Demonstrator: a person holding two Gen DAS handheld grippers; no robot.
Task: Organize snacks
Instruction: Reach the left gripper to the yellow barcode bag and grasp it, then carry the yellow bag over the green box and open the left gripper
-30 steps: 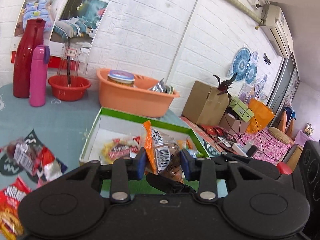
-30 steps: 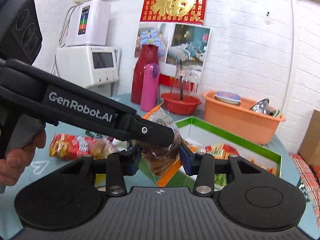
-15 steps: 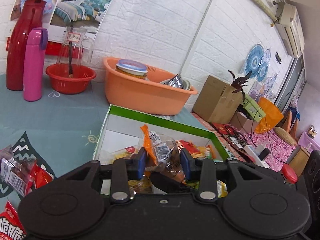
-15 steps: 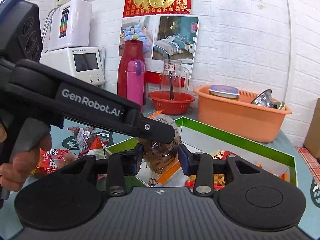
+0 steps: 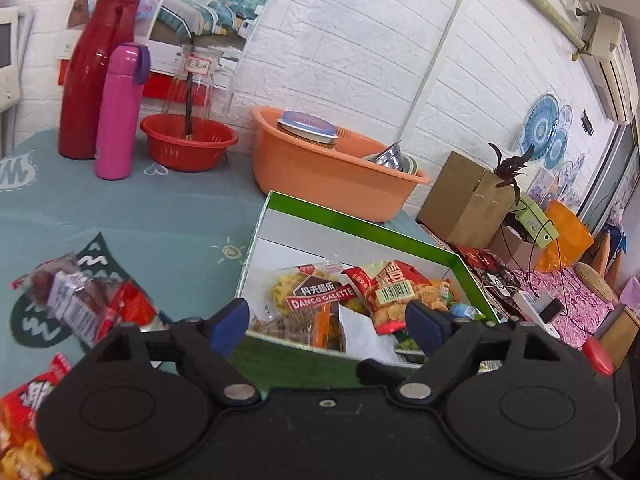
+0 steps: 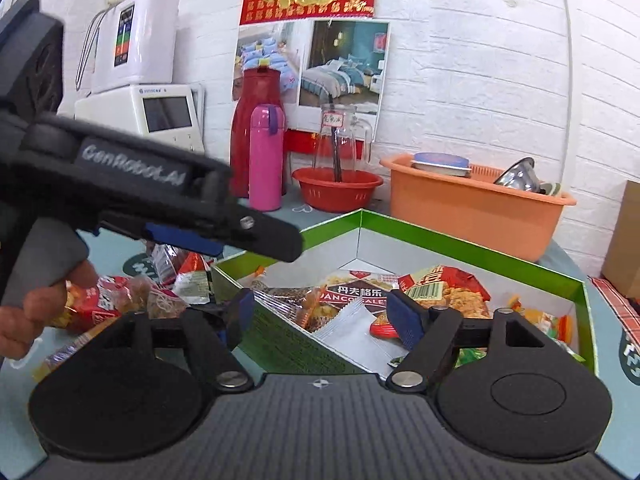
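A green-rimmed box [image 5: 360, 225] [image 6: 460, 240] holds several snack packs, among them a Danco Galette pack [image 5: 316, 292] [image 6: 356, 296] and a red pack [image 5: 396, 292] [image 6: 448, 286]. A clear packet of brown snacks with an orange edge [image 5: 304, 322] [image 6: 298, 300] lies in the box's near corner, touched by no pad. My left gripper [image 5: 326, 314] hangs over that corner, its jaws opening wide with nothing gripped. My right gripper [image 6: 322, 310] is beside it, jaws also opening and empty. In the right wrist view, one of the left gripper's fingers [image 6: 272, 236] crosses above the box.
Loose snack packs [image 5: 80, 300] [image 6: 120, 296] lie on the teal cloth left of the box. Behind stand an orange basin [image 5: 332, 168], a red basket [image 5: 188, 144], a pink flask [image 5: 120, 112] and a red jug [image 5: 92, 80]. A hand [image 6: 24, 312] holds the left gripper's handle.
Both grippers were shut on the clear orange-edged packet; their jaws have now sprung wide and the packet lies in the box. Both hands moved toward the box and slightly down.
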